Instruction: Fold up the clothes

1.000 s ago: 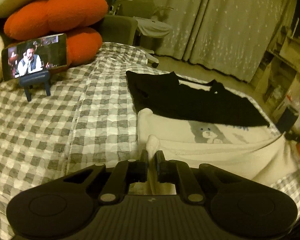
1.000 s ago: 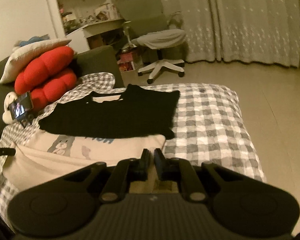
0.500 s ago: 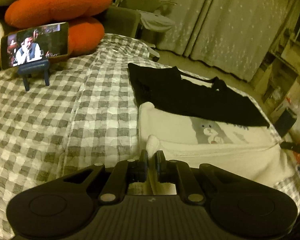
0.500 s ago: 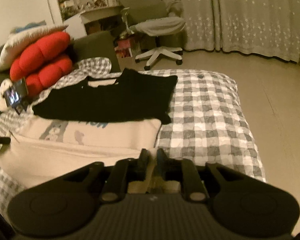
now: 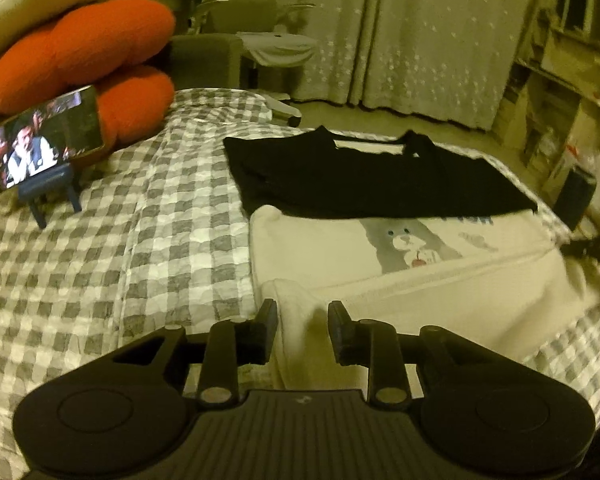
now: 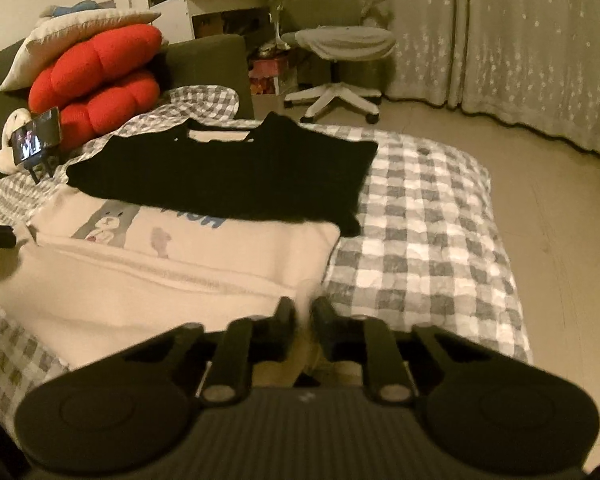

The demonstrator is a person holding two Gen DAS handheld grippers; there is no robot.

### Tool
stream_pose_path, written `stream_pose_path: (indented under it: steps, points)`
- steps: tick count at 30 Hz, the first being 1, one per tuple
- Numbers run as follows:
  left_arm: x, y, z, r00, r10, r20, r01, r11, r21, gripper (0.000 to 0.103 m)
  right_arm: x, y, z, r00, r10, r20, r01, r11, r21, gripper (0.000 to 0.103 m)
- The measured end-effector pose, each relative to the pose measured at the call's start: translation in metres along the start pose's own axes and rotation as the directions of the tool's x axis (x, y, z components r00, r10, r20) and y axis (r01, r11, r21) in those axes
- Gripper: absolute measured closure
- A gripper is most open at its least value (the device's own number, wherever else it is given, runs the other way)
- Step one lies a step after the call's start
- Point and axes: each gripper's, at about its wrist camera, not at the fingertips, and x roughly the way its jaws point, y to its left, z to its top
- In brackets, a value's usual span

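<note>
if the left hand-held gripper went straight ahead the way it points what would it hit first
Most likely the cream sweatshirt: its folded edge already lies between the open fingers of the left hand-held gripper. Beyond it lies the black shirt.

Right gripper [image 6: 303, 312]: fingers a narrow gap apart, cream garment [image 6: 172, 280] fabric between them; grip not confirmed. Garment lies folded on checked bedcover [image 6: 420, 240]. Black shirt [image 6: 236, 172] overlaps its far edge. Phone [image 6: 36, 136] propped against red cushions [image 6: 96, 80].

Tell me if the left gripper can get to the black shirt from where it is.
Probably yes: the left gripper stands open over the cream shirt, and the black shirt lies just beyond, nothing standing between.
</note>
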Motion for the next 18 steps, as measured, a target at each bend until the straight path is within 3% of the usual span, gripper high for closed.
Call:
stream_pose_path:
  steps: [3, 10, 18]
  points:
    - [-0.003, 0.001, -0.001, 1.0, 0.006, 0.01, -0.006, 1.0, 0.014, 0.095, -0.007, -0.003, 0.002, 0.999, -0.009, 0.043, 0.008, 1.0, 0.017, 0.092]
    - [-0.015, 0.016, 0.003, 0.995, -0.07, 0.065, 0.074, 0.995, -0.066, 0.096, -0.015, -0.008, 0.007, 0.995, 0.005, 0.1, -0.011, 0.998, 0.063, 0.092]
    - [-0.012, 0.023, 0.004, 0.994, -0.094, 0.062, 0.101, 0.986, -0.134, 0.096, -0.009, -0.009, 0.006, 0.998, 0.012, 0.055, -0.016, 0.997, 0.072, 0.091]
